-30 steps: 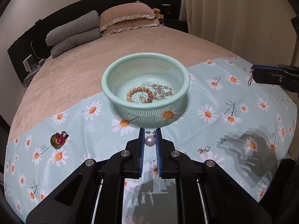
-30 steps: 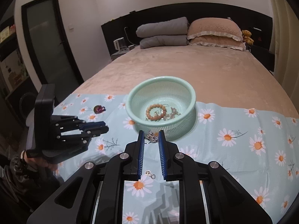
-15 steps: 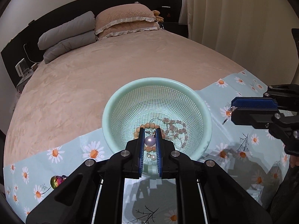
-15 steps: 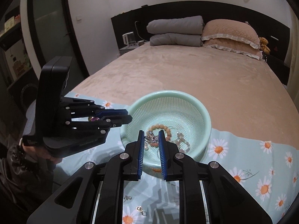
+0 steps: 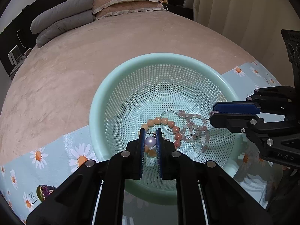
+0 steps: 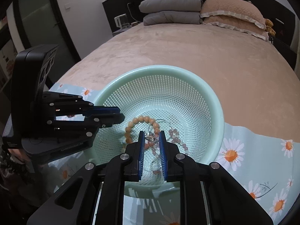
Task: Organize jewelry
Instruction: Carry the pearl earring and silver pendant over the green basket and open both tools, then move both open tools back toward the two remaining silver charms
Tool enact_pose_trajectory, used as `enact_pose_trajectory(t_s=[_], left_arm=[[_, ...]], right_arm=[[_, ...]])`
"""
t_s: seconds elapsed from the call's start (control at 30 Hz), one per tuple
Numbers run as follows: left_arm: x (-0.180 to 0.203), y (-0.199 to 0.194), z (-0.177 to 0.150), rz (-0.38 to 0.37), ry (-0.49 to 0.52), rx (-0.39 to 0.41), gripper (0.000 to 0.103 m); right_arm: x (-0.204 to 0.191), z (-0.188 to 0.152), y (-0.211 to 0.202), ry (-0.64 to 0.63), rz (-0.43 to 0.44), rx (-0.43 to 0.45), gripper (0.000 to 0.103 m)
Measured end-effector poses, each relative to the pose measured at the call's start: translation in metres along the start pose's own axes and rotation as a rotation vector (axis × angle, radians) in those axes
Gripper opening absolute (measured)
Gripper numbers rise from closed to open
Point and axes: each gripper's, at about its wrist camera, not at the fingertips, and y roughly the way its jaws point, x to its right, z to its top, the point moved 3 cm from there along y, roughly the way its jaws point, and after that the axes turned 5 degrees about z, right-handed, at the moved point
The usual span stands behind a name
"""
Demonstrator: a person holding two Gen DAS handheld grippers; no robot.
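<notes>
A mint-green mesh basket (image 5: 131, 69) sits on a daisy-print cloth on the bed; it also shows in the right wrist view (image 6: 215, 108). Inside lie an orange bead bracelet (image 5: 169, 123), a pink bead bracelet (image 5: 195, 123) and thin hoop earrings (image 5: 165, 112). My left gripper (image 5: 150, 134) is shut on a pearl earring (image 5: 150, 142) and holds it over the basket's near side. My right gripper (image 6: 151, 134) is shut on a small silver earring (image 6: 152, 138) above the basket; it also shows at the right of the left wrist view (image 5: 214, 112).
A purple-and-gold trinket (image 5: 44, 191) lies on the cloth (image 5: 56, 155) left of the basket. Grey folded blankets (image 5: 61, 24) and tan pillows (image 5: 125, 0) are at the bed's head. A curtain (image 5: 234, 9) hangs at the right.
Both grippers have moved forward from over the cloth to above the basket, each still holding its earring. The basket now fills both views.
</notes>
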Motion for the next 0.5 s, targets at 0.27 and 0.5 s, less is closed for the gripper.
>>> enact_pose_trajectory(t_s=[0.27, 0.5], left_arm=[[0.001, 0.003, 0.0, 0.005, 0.008, -0.005, 0.012], [-0.008, -0.019, 0.004, 0.035, -0.014, 0.05, 0.065]], right_arm=[[0.004, -0.002, 0.006, 0.011, -0.008, 0.001, 0.016], [0.009, 0.006, -0.019, 0.029, -0.038, 0.076, 0.052]])
